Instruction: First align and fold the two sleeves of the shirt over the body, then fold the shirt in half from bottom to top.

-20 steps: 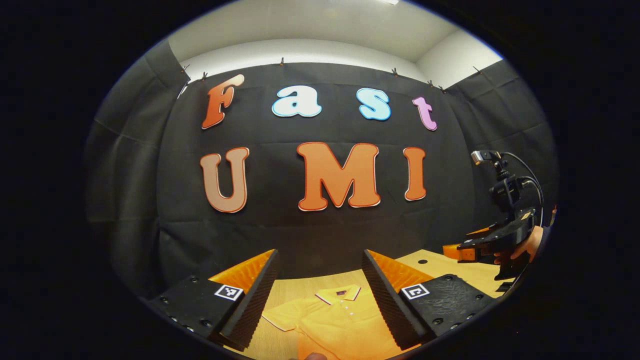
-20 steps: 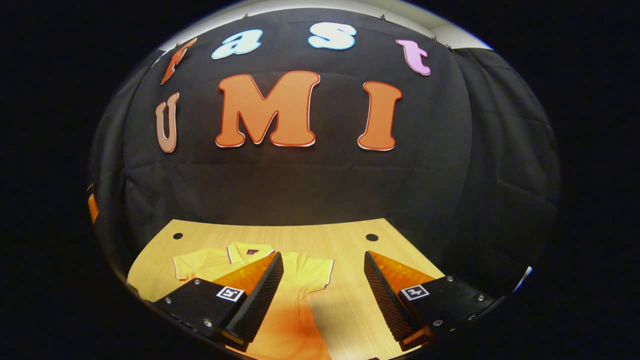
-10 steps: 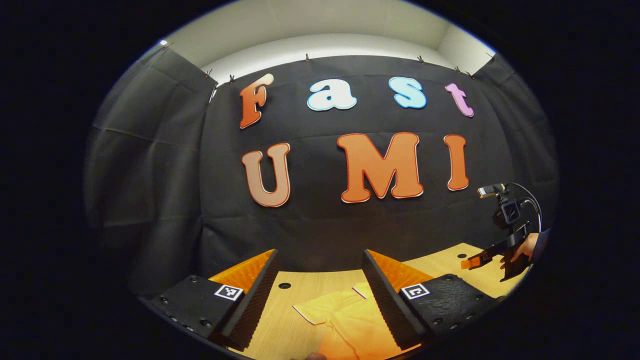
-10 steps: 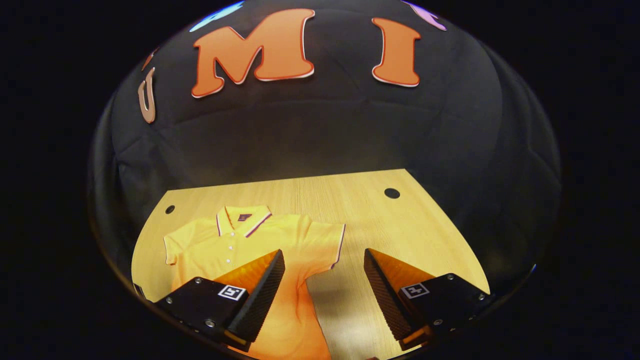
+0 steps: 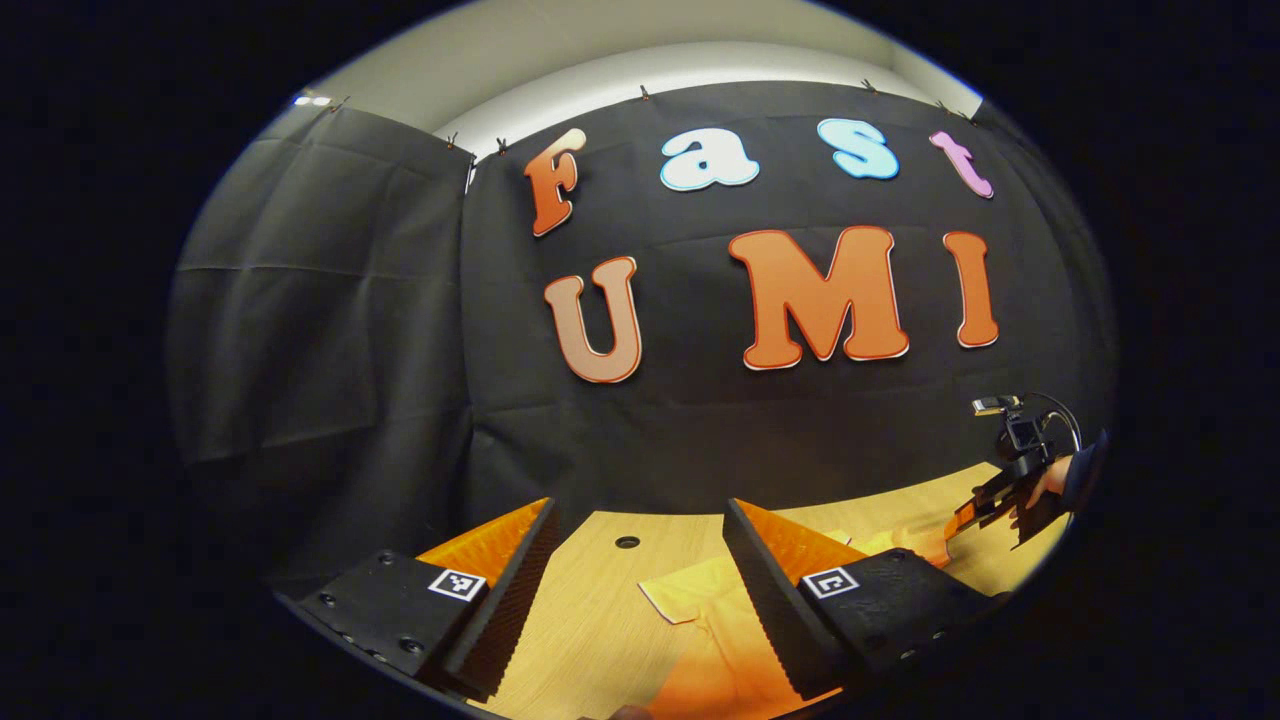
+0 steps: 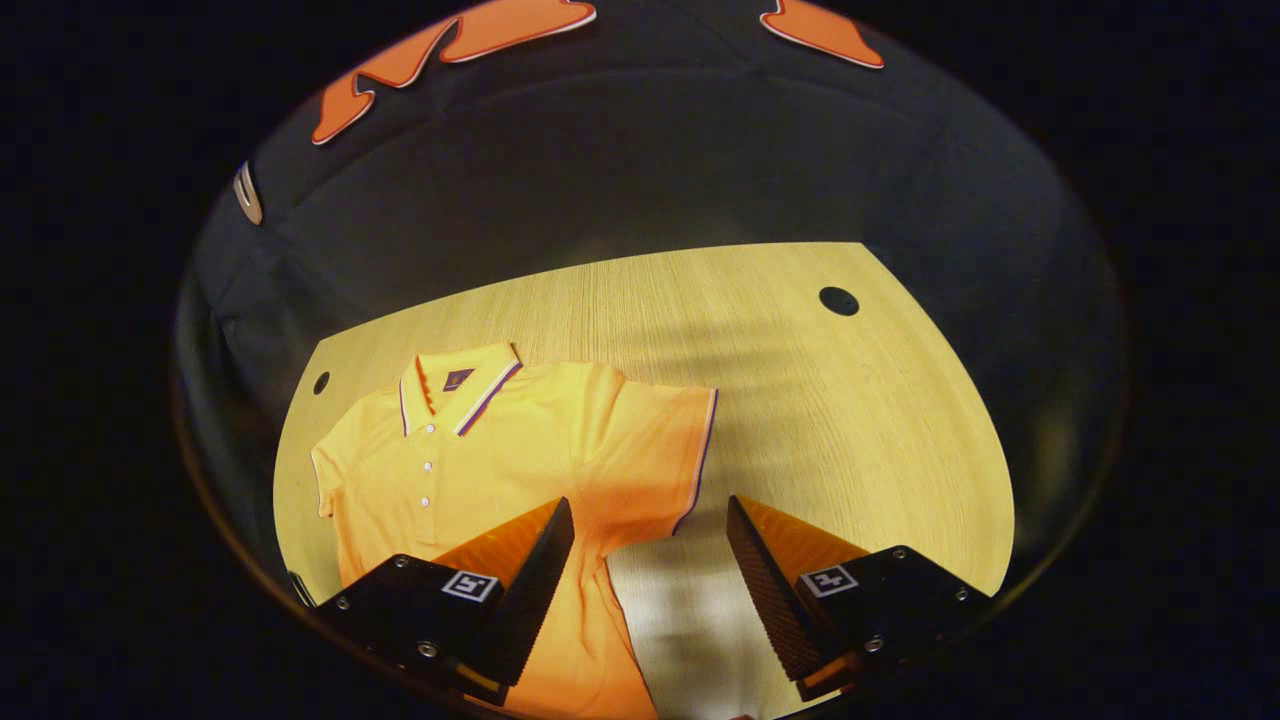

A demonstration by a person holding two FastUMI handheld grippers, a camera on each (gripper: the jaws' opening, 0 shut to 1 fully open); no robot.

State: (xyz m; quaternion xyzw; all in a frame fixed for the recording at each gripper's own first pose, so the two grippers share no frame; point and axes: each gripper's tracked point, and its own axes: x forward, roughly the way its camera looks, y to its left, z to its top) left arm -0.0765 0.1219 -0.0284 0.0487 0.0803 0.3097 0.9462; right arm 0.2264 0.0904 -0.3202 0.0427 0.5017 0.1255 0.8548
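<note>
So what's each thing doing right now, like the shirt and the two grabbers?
shirt: lying flat on the table, face up, sleeves spread out, nothing folded yet.
left gripper: open, holding nothing, above the table by one sleeve.
right gripper: open, holding nothing, above the other sleeve's edge.

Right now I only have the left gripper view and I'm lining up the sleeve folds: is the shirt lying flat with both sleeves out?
Observer: Yes. In the right gripper view the shirt lies flat, both sleeves spread on the table.
Operator: Collar open or folded under?
Observer: The collar lies open at the far end, buttons showing.
Operator: Where's the right gripper?
Observer: The right gripper is open, just short of the shirt's right sleeve.
</note>
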